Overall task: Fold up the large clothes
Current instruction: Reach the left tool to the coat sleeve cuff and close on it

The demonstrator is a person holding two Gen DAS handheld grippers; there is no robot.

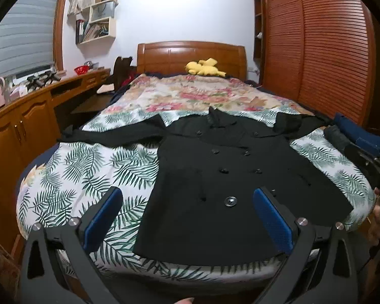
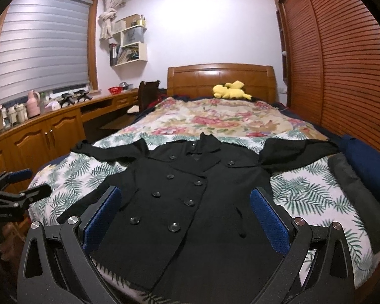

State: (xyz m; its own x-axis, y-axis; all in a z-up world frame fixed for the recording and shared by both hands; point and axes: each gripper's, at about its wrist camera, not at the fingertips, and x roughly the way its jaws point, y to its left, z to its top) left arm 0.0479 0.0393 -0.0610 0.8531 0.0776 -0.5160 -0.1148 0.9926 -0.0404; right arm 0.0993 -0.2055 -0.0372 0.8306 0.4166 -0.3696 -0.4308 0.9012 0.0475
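We hold the left gripper [image 1: 187, 217] and right gripper [image 2: 186, 217] above the bed's [image 2: 71, 177] near edge, fingers apart and empty. A black coat [image 2: 190, 202] lies flat, sleeves spread. Its heavy cloth could slip or bunch if pinched shallowly.

Only one marking is found: small white lettering on the black body of the left gripper [image 2: 15, 192], seen at the left edge of the right wrist view. It is blurred and too small to make out (possibly a maker's name). The books and boxes on the wall shelf [image 2: 130, 43] carry no lettering that can be read.
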